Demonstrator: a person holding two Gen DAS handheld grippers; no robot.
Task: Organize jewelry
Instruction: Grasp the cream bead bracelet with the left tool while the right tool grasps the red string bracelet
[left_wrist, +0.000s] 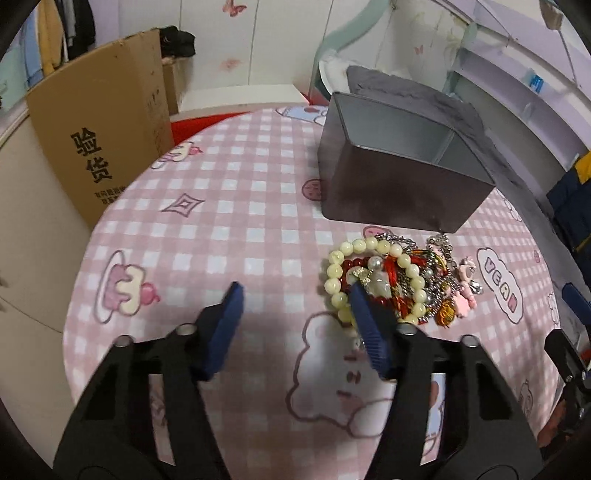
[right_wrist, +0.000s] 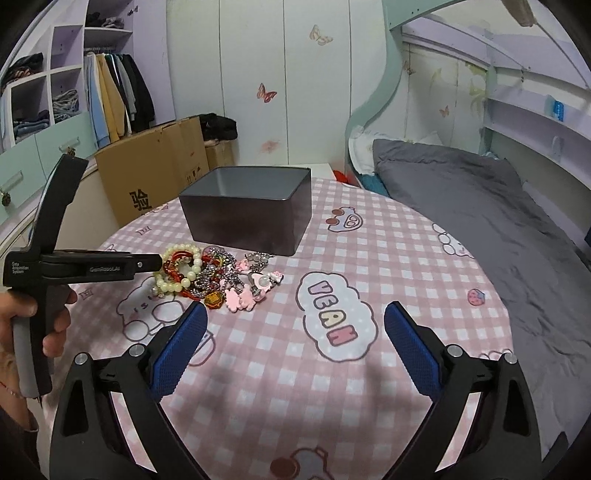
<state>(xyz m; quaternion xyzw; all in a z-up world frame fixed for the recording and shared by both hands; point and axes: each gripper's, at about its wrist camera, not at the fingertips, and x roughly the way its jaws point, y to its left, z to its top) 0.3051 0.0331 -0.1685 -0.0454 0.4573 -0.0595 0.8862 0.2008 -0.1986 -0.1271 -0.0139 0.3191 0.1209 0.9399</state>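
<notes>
Left wrist view: the left gripper (left_wrist: 295, 295) is spread wide, holding nothing — its right finger already overlaps the near-left edge of the jewelry pile (left_wrist: 399, 280), which sits just in front of the gray tin (left_wrist: 388, 192).

Right wrist view: the right gripper (right_wrist: 295, 314) is also wide and empty (pile off to its front-left). The pile stretches sideways along the tin's front wall, so the left looks nearer.

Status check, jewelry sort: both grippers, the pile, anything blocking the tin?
Left gripper open, one finger over the jewelry pile. Right gripper open, holding nothing. Metal tin open behind the pile, nothing between them.
</notes>
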